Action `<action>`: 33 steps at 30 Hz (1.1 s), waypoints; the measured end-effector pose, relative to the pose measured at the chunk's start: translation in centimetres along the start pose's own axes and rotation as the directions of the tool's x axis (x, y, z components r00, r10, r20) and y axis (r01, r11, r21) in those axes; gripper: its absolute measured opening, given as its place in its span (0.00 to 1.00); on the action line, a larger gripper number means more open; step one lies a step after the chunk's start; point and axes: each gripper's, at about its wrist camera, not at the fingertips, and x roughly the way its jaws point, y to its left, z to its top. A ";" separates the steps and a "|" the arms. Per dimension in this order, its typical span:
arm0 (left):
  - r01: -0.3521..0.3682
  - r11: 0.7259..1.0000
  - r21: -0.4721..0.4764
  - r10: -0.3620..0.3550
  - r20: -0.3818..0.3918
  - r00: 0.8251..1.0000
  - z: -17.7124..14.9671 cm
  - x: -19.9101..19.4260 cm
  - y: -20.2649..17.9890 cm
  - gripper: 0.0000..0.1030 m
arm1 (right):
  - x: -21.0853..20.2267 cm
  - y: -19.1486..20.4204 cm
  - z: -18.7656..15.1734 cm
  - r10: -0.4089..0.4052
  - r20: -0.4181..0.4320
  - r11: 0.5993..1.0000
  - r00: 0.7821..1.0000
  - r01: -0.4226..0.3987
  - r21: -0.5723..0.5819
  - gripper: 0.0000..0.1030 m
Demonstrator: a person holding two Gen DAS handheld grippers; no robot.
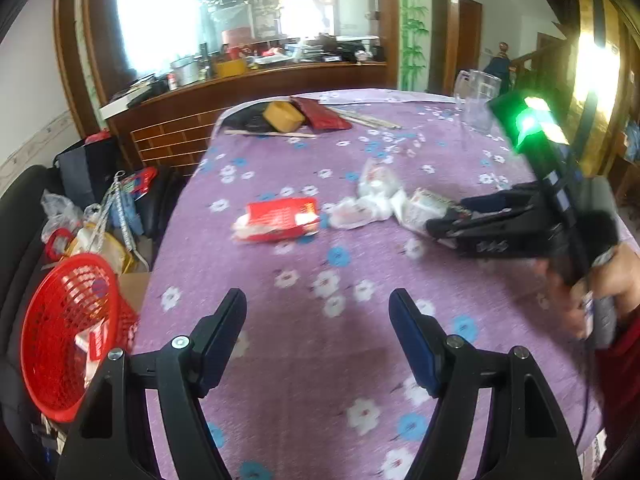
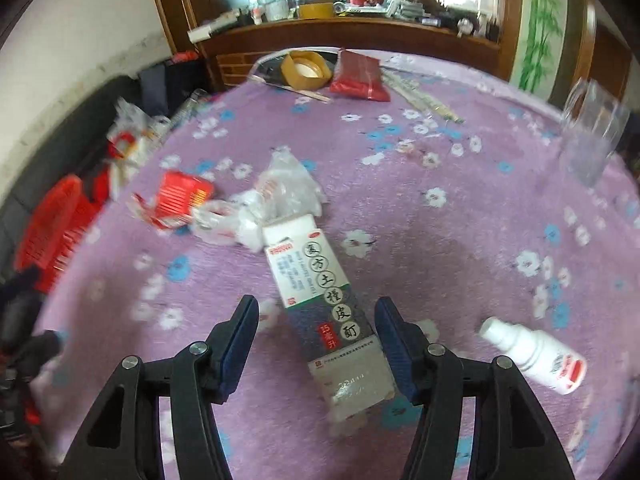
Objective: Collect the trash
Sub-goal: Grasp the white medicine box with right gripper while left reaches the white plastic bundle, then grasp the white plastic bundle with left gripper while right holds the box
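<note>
Medicine box (image 2: 320,300) between wrappers (image 2: 256,208) and spray bottle (image 2: 536,352)

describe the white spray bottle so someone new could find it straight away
Start at the purple flowered tablecloth. Near its close edge, just right of the right gripper and the long box between its fingers, lies the spray bottle. It is the only white plastic bottle, on its side, with a red-marked label.

— What sits at the far end of the table?
— A roll of brown tape (image 2: 307,69), a dark red pouch (image 2: 360,76) just beside it, and thin wooden sticks (image 2: 420,98) lying on the purple flowered tablecloth (image 2: 460,220).
— And to the right?
— A clear glass mug (image 2: 592,132), upright. Behind everything, a cluttered wooden counter (image 1: 256,80).
</note>
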 end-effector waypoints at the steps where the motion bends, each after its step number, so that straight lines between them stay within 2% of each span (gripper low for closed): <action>1: 0.004 1.000 0.007 -0.004 -0.003 1.000 0.3 0.1 -0.3 0.70 | 0.2 -0.1 -0.1 -0.005 0.003 1.000 1.000 0.005 -0.001 0.61; 2: 0.006 1.000 0.015 -0.006 -0.008 1.000 0.7 0.4 -0.7 0.70 | 0.4 -0.3 -0.2 0.001 0.008 1.000 1.000 -0.001 0.014 0.51; 5: 0.007 0.999 0.035 -0.006 -0.022 1.000 1.8 1.4 -1.7 0.70 | 0.1 -1.4 -0.6 0.021 0.041 0.999 0.999 -0.023 0.040 0.44; 6: 0.009 0.999 0.042 -0.008 -0.027 1.000 2.1 1.7 -2.0 0.70 | -0.1 -1.9 -0.6 0.032 0.054 0.998 0.998 -0.035 0.055 0.36; 12: 0.013 0.998 0.065 -0.009 -0.061 0.998 5.0 5.1 -4.1 0.70 | -2.4 -5.5 -1.0 0.063 0.163 0.977 0.985 -0.094 0.192 0.36; 16: -0.004 0.995 0.104 0.015 -0.099 0.995 6.7 8.3 -5.8 0.70 | -3.0 -6.7 -1.2 0.010 0.189 0.966 0.982 -0.058 0.250 0.36; 24: -0.043 0.988 0.147 0.068 -0.171 0.983 7.5 14.1 -6.6 0.69 | -4.0 -8.2 -1.2 0.017 0.222 0.946 0.975 -0.088 0.313 0.36; 25: -0.040 0.989 0.146 0.065 -0.175 0.982 7.5 14.4 -6.5 0.67 | -4.0 -8.1 -1.2 0.025 0.222 0.946 0.975 -0.095 0.310 0.36; 27: -0.029 0.991 0.129 0.053 -0.187 0.981 7.4 15.1 -6.1 0.47 | -3.9 -8.0 -1.2 0.026 0.222 0.947 0.975 -0.095 0.306 0.36; 29: -0.003 0.996 0.087 0.020 -0.187 0.982 7.3 15.3 -5.4 0.45 | -4.0 -7.9 -1.2 0.027 0.224 0.949 0.974 -0.096 0.300 0.37; 33: -0.003 0.999 0.032 0.007 -0.144 0.990 6.9 14.3 -4.7 0.44 | -3.9 -7.5 -1.2 0.029 0.220 0.954 0.975 -0.093 0.287 0.37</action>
